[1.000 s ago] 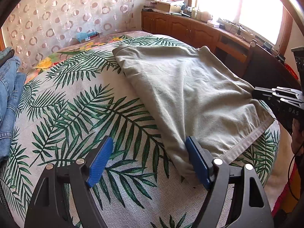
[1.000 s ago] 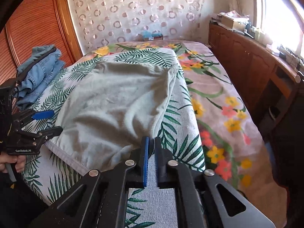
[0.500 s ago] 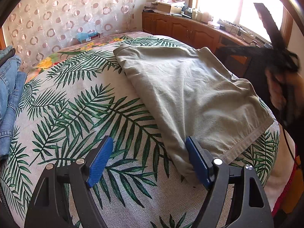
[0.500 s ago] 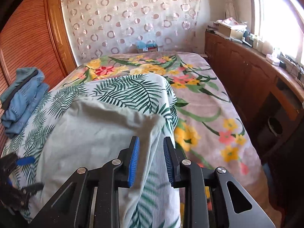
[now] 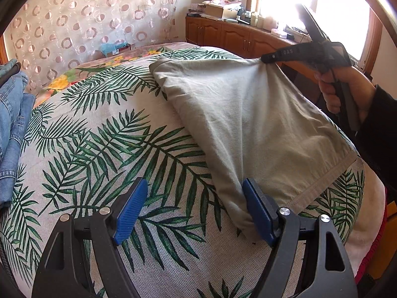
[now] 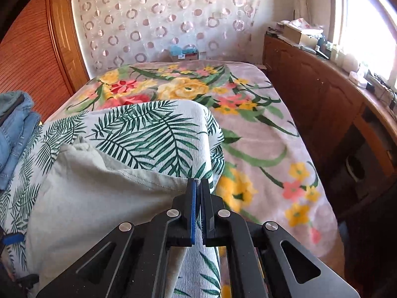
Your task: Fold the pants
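Sunlight from the window falls on a bed with a leafy cover (image 5: 104, 154), and close by the left gripper (image 5: 194, 211) waits with its jaws wide open, one blue pad touching the near corner of the grey pants (image 5: 248, 129). Farther back, the right gripper (image 6: 197, 198), which was open half a second ago, is now shut tight on the far corner of the pants and pulls it up a little, so I think a fold can start soon. Beyond, the pants look soft, already folded once, lying mostly flat on the bed beside blue jeans (image 5: 12, 114).

Home bedroom — bed (image 6: 260, 149), patterned curtain (image 6: 161, 24), wooden cabinets (image 6: 310, 94)
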`<state>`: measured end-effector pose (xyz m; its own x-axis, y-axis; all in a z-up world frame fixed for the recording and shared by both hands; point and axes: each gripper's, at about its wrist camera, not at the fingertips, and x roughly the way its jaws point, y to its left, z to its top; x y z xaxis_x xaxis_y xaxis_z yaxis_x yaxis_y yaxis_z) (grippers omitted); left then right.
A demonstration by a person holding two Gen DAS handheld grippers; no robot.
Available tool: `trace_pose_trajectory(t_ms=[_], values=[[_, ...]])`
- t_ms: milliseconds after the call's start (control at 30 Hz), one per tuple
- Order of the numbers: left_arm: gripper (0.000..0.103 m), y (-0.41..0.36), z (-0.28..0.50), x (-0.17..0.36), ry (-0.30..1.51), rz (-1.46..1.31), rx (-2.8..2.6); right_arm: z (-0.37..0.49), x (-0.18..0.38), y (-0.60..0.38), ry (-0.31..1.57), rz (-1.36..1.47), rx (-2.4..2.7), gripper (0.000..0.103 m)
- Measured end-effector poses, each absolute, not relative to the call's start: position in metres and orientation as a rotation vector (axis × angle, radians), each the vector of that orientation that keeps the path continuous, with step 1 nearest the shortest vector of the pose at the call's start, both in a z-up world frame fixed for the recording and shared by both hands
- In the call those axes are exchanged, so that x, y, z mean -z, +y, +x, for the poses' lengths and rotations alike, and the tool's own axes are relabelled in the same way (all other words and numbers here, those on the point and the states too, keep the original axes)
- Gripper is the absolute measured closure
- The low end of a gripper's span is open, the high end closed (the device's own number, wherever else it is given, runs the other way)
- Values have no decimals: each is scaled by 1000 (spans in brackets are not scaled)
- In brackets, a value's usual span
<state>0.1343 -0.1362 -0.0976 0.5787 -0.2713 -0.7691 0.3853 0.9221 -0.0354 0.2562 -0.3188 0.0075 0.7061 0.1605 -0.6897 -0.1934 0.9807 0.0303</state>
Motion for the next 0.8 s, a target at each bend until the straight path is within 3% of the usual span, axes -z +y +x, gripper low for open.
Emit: trace_pose_trajectory(t_ms=[100,167,433,800], values=[[24,-136,134,98,873,140,386,252,-5,-318,769,-44,-189,99],[24,-136,134,98,873,140,386,244,-8,-318,766,-47,-189,90],[24,-136,134,98,872,140,386,158,-27,-317,684,-67,-259,77],[24,-136,134,98,872,137,387,32,11,-313,732,-61,-310,74]])
